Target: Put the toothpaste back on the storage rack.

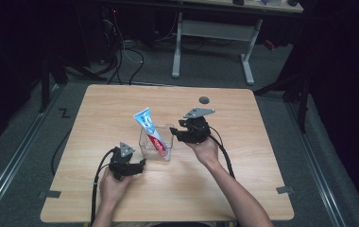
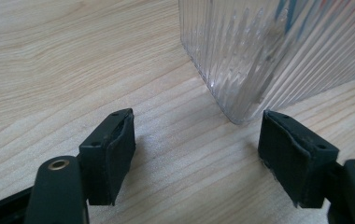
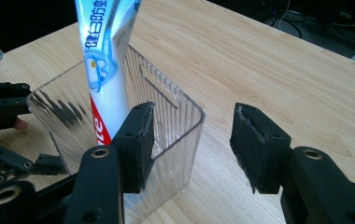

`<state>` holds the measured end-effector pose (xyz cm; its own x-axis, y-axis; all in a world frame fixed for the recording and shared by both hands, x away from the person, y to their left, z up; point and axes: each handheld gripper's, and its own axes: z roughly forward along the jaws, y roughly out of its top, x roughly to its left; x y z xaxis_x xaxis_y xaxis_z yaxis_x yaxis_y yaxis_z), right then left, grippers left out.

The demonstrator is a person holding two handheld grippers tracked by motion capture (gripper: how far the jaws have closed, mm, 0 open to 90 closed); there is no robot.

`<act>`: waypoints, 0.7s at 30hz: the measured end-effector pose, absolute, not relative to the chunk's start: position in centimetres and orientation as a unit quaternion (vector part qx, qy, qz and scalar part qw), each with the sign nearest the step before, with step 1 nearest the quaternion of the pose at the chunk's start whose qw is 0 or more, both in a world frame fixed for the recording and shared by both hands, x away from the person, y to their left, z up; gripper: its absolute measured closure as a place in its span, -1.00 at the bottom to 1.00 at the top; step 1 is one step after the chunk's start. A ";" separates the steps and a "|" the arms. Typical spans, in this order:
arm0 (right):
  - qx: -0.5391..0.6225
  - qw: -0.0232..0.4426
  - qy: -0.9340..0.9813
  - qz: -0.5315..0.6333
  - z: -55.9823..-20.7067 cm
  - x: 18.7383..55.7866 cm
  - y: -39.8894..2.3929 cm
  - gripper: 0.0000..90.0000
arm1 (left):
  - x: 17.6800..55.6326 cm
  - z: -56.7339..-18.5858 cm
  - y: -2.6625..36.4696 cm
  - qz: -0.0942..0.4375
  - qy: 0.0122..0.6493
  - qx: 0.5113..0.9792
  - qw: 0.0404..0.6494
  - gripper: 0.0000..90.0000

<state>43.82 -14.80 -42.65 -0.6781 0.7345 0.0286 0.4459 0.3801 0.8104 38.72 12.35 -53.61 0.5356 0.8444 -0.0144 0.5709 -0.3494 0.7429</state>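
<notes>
Here, toothpaste tube (image 1: 150,132) leaning upright inside clear ribbed container (image 1: 145,145), mid wooden surface (image 1: 243,118).
Left gripper (image 1: 140,164) parted wide, low, just beside container's near-left corner; right gripper (image 1: 176,131) likewise spread, jaws straddling the container's right corner, touching unclear.

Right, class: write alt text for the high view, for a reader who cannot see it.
A toothpaste tube stands tilted in a clear box on a wooden table. A person's hands hold two black grippers beside it, the left gripper and the right gripper, both open.
</notes>
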 end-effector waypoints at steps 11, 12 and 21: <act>0.380 0.168 0.808 0.417 -43.5 43.6 -16.2 0.10 | 38.7 -53.6 12.4 0.189 0.443 0.799 0.359 -0.38; 0.380 0.168 0.808 0.417 -43.5 43.6 -16.2 0.10 | 38.7 -53.6 12.4 0.189 0.443 0.799 0.359 -0.38; 0.393 0.166 0.805 0.413 -44.2 43.4 -17.4 0.10 | 38.7 -53.6 12.4 0.189 0.443 0.799 0.359 -0.38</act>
<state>43.39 -17.36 -44.23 -0.6355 0.7699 0.0580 0.4966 0.3501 0.7942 38.72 12.35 -53.60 0.5364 0.8438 -0.0152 0.5716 -0.3500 0.7421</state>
